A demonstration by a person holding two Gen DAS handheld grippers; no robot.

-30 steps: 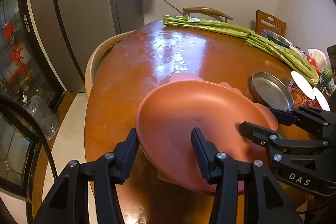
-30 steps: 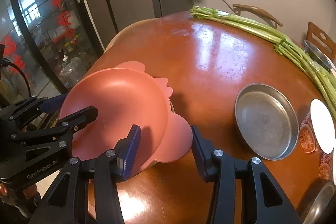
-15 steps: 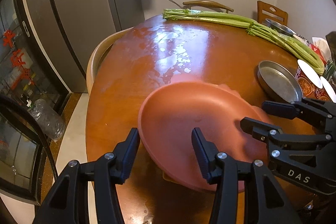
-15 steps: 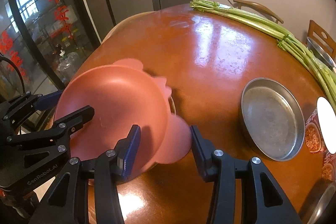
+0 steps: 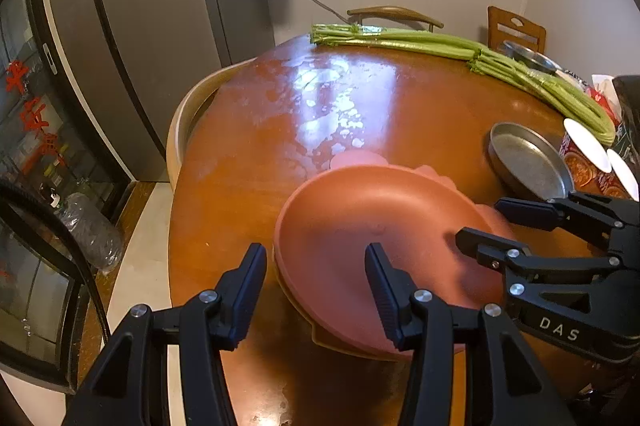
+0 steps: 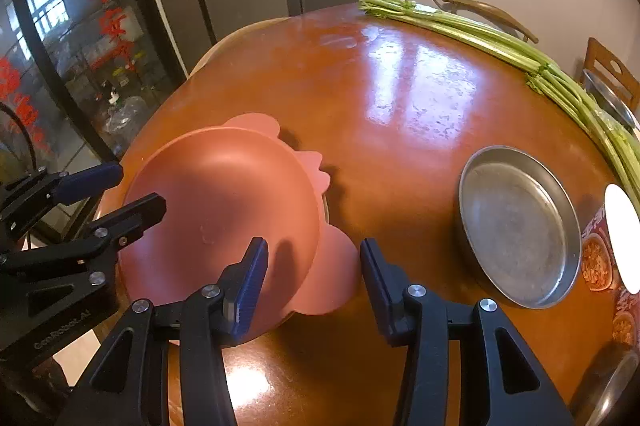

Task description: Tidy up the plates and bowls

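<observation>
A pink bowl point(image 5: 372, 226) lies nested on a pink plate with scalloped ears point(image 5: 352, 159) near the front of the round wooden table point(image 5: 400, 106). My left gripper point(image 5: 316, 290) is open, its fingers straddling the bowl's near left rim without gripping. My right gripper point(image 6: 312, 282) is open, its left finger over the bowl point(image 6: 224, 198) and the plate's rim point(image 6: 332, 278) between the fingers. Each gripper shows in the other's view, the right one point(image 5: 500, 226) at the bowl's right side and the left one point(image 6: 132, 190) at the bowl's left side.
A round metal pan point(image 6: 516, 226) sits to the right on the table. A long bundle of green celery point(image 5: 460, 50) lies along the far edge. Printed snack tubs with white lids point(image 5: 588, 158) and another metal dish point(image 5: 528, 56) stand at the far right. Chairs ring the table.
The pink bowl has come down from a tilted, raised position to rest level on the pink plate. Both grippers stay open beside it and have drawn back slightly.
</observation>
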